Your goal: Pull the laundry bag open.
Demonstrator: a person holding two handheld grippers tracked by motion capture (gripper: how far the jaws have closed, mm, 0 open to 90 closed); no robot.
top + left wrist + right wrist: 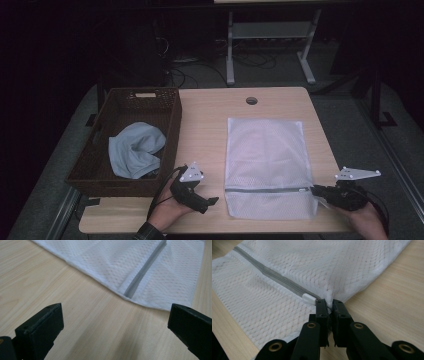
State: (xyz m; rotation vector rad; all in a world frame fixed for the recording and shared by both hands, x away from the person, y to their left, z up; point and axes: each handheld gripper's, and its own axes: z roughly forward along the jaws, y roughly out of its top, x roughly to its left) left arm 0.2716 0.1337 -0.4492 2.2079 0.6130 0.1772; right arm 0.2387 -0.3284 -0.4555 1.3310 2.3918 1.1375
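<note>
A: Right, where is the mesh laundry bag (267,165)?

B: Flat on the worktop (210,125), right of the middle, its grey zipper (265,190) running across near the person's edge. In the right gripper view the white zipper pull (309,299) sits at the end of that zipper, just beside the jaws.

A: And the right gripper (320,192)?

B: Its jaws are pinched tight on the edge of the mesh, at the bag's right side beside the zipper's end. The fabric gathers into small folds where they bite.

A: The left gripper (212,201)?

B: Resting low over the worktop to the left of the bag, near its zipper end but not touching it. In the left gripper view the jaws stand wide apart with only bare wood between them.

A: Anything else on the worktop?

B: A dark wicker basket (165,107) at the left, with a pale blue cloth (135,150) crumpled inside it.
</note>
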